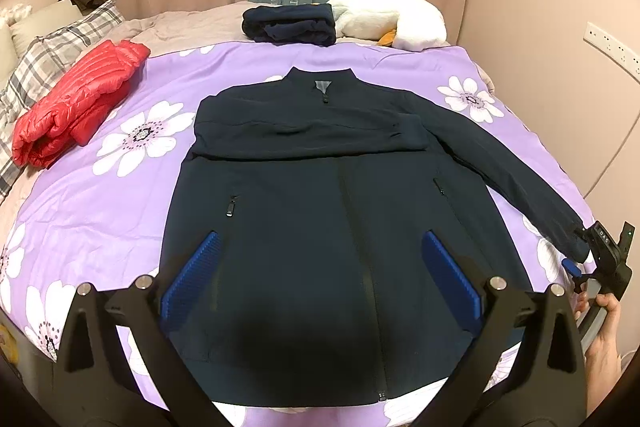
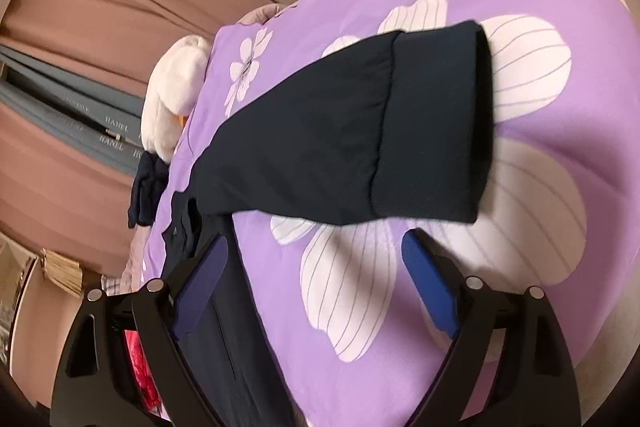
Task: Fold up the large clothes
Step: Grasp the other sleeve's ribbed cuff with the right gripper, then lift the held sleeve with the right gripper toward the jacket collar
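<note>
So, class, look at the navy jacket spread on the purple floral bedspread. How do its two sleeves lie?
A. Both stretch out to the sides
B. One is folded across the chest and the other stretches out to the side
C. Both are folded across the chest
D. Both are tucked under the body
B: on the navy jacket, one sleeve lies across the chest, while the other sleeve stretches out over the bedspread.
</note>
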Tool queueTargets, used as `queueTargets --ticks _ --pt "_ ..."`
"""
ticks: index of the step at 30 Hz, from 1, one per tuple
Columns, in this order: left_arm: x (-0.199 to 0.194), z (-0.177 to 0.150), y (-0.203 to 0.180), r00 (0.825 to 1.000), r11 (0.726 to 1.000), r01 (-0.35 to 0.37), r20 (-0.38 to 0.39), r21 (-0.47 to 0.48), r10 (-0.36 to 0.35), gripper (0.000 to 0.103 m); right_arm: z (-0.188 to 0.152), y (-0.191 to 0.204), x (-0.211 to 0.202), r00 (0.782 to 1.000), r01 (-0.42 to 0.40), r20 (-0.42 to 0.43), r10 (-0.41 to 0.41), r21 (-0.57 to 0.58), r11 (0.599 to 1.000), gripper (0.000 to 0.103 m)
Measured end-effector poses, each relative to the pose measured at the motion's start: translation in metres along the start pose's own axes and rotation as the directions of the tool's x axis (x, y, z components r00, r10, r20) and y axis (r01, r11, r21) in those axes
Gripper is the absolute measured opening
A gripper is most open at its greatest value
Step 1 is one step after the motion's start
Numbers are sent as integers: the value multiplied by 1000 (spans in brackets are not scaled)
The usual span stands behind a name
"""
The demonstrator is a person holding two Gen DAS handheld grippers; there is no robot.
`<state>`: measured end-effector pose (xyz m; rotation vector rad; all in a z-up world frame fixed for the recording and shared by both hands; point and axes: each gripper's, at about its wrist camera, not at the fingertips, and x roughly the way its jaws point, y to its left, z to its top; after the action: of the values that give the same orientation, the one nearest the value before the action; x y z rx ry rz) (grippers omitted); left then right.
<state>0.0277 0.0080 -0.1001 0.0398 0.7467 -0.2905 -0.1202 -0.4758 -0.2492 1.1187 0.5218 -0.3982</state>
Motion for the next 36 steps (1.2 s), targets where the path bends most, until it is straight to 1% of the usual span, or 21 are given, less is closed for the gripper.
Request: queueTargets --ticks 7,12,13,14,15,17,19,20,23,28,31,36 --pt "0 0 -5 1000 1000 5 0 -2 -5 101 18 -14 1 997 0 72 -7 86 996 89" --pt "6 -1 -4 1000 1000 1 -20 -16 -2 101 29 -17 4 993 -3 119 -12 123 992 89" --pt "6 -1 -4 1000 1000 0 -23 -16 0 101 31 -18 5 992 2 129 -19 132 991 85" --pt "7 -2 -5 1000 1000 -3 -25 -17 2 101 33 -19 5 990 7 137 -27 142 990 77" --pt "7 -2 -5 1000 1000 -4 -27 -17 4 101 34 -22 6 989 9 145 -32 155 988 72" --pt "8 -2 -5 1000 1000 -5 -29 -20 4 101 36 -30 6 988 7 149 -35 185 983 49" --pt "9 -3 -5 999 1000 -8 -32 -21 8 101 39 -40 8 988 2 151 -37 227 974 34" --pt "10 -3 -5 999 1000 -9 -36 -22 8 101 39 -44 7 987 -6 157 -33 243 970 30" --pt "14 -2 -3 999 1000 -12 -43 -25 11 101 38 -44 5 983 -4 178 -41 244 970 22" --pt "18 -4 -2 999 999 -17 -52 -28 15 101 38 -30 -4 975 -25 222 -22 207 978 20" --pt "20 -4 -2 998 999 -19 -54 -29 17 101 44 -10 -15 967 -54 256 18 135 989 20" --pt "24 -5 1 998 999 -16 -58 -43 13 101 52 31 -25 958 -88 275 86 -6 996 19"
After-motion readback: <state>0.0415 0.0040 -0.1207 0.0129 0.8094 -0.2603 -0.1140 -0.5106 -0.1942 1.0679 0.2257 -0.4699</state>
